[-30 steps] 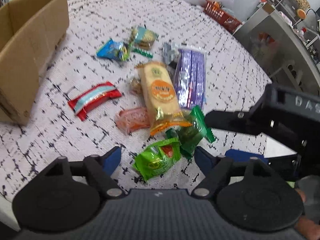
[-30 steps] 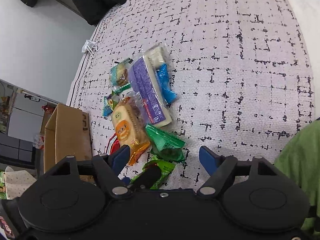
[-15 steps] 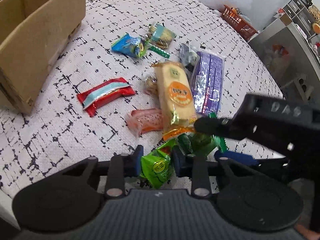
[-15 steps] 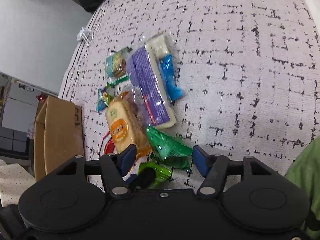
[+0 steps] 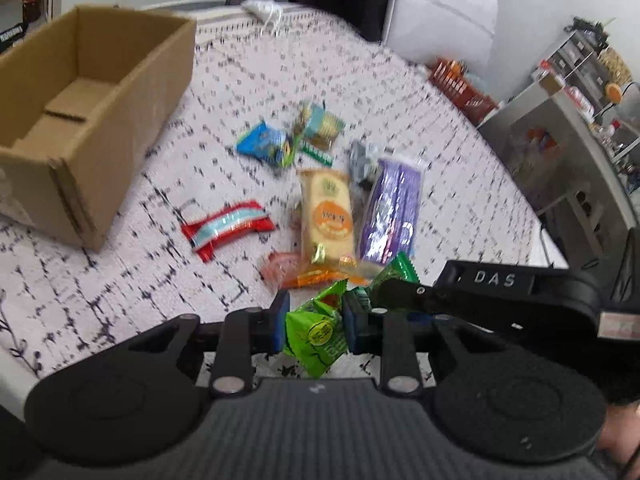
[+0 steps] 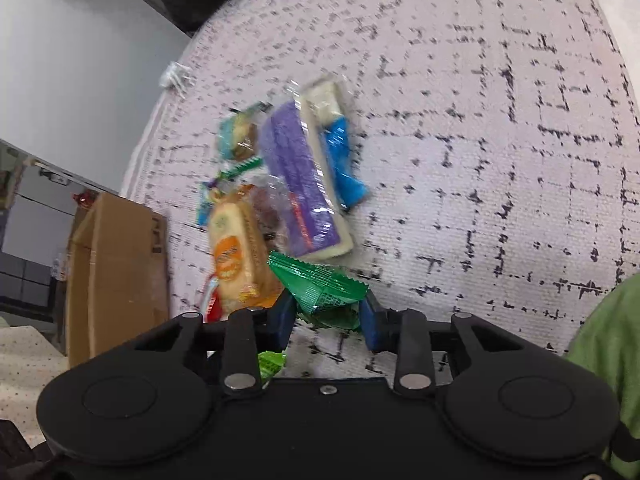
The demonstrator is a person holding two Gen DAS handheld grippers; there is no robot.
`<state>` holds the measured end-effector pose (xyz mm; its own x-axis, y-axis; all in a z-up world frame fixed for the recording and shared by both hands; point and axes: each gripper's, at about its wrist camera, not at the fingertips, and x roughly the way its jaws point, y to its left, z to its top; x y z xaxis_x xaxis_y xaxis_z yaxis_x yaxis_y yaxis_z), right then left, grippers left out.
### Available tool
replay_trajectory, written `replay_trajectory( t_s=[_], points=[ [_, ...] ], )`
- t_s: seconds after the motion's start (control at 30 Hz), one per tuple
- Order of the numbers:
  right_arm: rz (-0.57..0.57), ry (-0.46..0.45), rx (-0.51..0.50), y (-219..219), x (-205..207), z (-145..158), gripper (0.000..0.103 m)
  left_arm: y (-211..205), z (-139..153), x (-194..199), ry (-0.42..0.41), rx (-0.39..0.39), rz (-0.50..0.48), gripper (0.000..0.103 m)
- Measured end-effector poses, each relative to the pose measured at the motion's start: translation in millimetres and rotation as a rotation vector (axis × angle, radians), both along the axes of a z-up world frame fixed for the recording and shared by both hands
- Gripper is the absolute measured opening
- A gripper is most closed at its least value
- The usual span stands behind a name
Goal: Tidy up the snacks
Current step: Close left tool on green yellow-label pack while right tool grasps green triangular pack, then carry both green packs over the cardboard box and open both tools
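A light green snack packet [image 5: 318, 334] is clamped between the blue pads of the left gripper [image 5: 316, 326], lifted clear of the black-flecked white cloth [image 5: 120, 280]. A dark green packet [image 6: 320, 286] is pinched by the right gripper [image 6: 328, 314], whose jaws have just been closing around it. The right gripper's black body is seen crowding in from the right of the left wrist view, just beside the held packet. The remaining snacks are heaped close ahead: an orange biscuit pack [image 5: 327, 216], a purple wafer pack [image 5: 390, 216], a red-and-blue bar [image 5: 228, 230] and a blue packet [image 5: 264, 146]. An open cardboard box [image 5: 132, 92] stands well apart at the left. A second earlier both packets lay on the cloth between wide-spread jaws.
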<state>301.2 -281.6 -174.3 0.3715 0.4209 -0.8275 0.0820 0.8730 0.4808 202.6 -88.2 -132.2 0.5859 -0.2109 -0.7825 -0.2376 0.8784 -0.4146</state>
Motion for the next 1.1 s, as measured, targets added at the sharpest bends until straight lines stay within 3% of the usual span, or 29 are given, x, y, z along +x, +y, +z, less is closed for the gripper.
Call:
replay_trajectory(
  t_s=[0.57,1.1],
  points=[
    [0.092,-0.228,0.024,51.9,-31.8,53.5,0.033,44.6,65.7,-37.1,-0.138,0.036,0.099,0.027],
    [0.167,-0.449,0.103,103.5,-40.1,83.7,0.033,94.0,92.2,-47.9,-0.178,0.108,0.209,0.027]
  ],
)
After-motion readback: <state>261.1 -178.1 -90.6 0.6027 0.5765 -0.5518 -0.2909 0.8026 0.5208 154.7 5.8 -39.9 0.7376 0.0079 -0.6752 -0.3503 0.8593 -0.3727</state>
